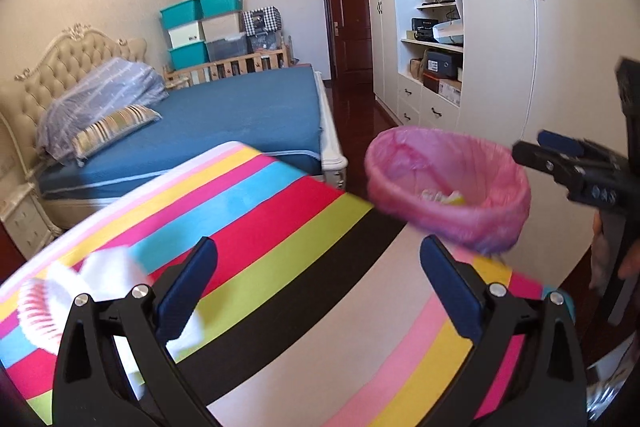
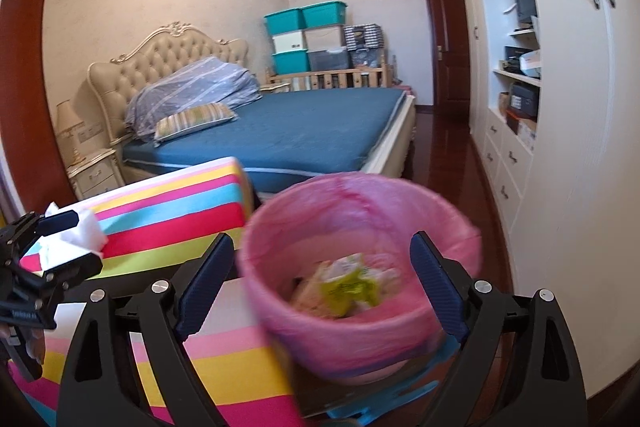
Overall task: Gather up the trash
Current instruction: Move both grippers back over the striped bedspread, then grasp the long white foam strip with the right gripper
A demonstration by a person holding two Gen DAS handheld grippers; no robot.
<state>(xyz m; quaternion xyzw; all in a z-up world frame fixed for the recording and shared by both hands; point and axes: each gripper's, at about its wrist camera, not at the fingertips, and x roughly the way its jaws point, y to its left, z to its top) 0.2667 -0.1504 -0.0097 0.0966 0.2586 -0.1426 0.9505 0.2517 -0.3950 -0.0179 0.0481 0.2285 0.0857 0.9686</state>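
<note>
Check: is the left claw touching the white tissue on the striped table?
Cannot tell. Right wrist view: tissue sits between the open left claw fingers. Left wrist view: one finger overlaps it, blurred. Neither shows contact or a gap plainly.

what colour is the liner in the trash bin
Pink, a translucent plastic liner folded over the bin's rim. It shows best in the right wrist view.

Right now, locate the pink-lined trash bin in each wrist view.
Left wrist: pink-lined trash bin right of centre, beyond the open left gripper.
Right wrist: bin lower centre, between the open right gripper fingers.
Shared landmark: striped tablecloth beside it.
</note>
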